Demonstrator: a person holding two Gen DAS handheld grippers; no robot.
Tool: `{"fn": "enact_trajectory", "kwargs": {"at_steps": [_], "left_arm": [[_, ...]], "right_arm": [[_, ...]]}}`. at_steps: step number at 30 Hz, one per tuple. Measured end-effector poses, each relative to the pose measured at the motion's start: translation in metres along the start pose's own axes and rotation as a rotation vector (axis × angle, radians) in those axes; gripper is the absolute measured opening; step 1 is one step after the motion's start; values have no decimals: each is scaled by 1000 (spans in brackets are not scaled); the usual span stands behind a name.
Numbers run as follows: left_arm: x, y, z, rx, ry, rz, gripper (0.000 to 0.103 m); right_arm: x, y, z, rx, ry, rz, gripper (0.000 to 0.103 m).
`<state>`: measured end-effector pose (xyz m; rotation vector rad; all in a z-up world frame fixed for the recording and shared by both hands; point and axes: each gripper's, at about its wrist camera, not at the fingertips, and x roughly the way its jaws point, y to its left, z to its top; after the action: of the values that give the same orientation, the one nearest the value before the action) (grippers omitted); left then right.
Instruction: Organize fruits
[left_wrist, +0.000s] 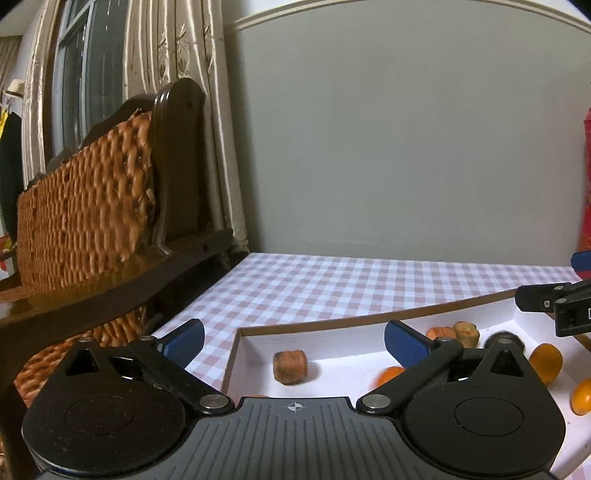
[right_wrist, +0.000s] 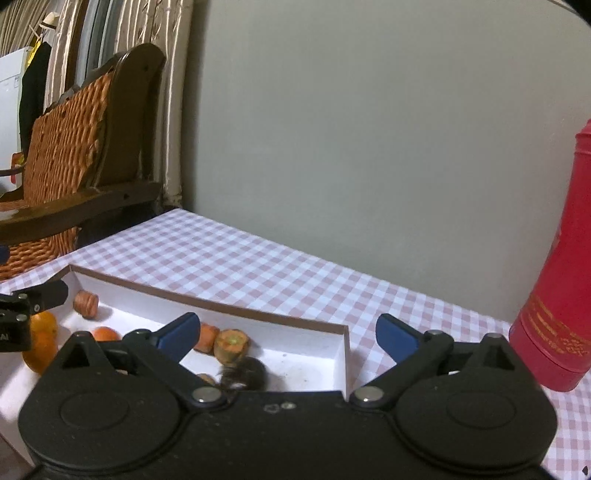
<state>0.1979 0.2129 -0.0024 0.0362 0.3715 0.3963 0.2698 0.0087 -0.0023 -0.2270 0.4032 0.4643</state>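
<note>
A shallow white box (left_wrist: 332, 322) with a brown rim lies on the checked tablecloth. My left gripper (left_wrist: 293, 343) is open over its left end, and a blurred carrot chunk (left_wrist: 290, 367) lies loose on the box floor between the fingers. Further right are an orange (left_wrist: 546, 362), two carrot pieces (left_wrist: 467, 332) and a dark fruit (left_wrist: 504, 339). My right gripper (right_wrist: 290, 339) is open over the right end of the box (right_wrist: 207, 303). A blurred dark round fruit (right_wrist: 245, 373) sits just below its jaws, beside a cut carrot piece (right_wrist: 231, 341). Oranges (right_wrist: 42, 345) lie at the left.
A tall red canister (right_wrist: 557, 295) stands on the tablecloth (right_wrist: 258, 266) right of the box. A wicker chair (left_wrist: 85, 206) with a dark wooden frame stands against the table's left side. A grey wall closes the back. The other gripper's black finger (left_wrist: 546, 299) reaches in from the right.
</note>
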Motion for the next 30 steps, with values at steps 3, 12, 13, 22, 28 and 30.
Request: {"fn": "enact_trajectory", "kwargs": {"at_steps": [3, 12, 13, 22, 28, 30], "left_arm": [[-3, 0, -1, 1, 2, 4, 103], [-42, 0, 3, -2, -33, -11, 103], [-51, -1, 2, 7, -48, -15, 103], [-106, 3, -5, -36, -60, -40, 103], [-151, 1, -5, -43, -91, -67, 103], [-168, -2, -8, -35, -101, -71, 103]], "right_arm": [[-1, 0, 0, -5, 8, 9, 97], [-32, 0, -8, 4, 4, -12, 97], [-37, 1, -8, 5, -4, -13, 97], [-92, 9, -6, 19, -60, -8, 97], [-143, 18, -12, 8, -94, -10, 97], [-164, 21, -18, 7, -101, -11, 97]]}}
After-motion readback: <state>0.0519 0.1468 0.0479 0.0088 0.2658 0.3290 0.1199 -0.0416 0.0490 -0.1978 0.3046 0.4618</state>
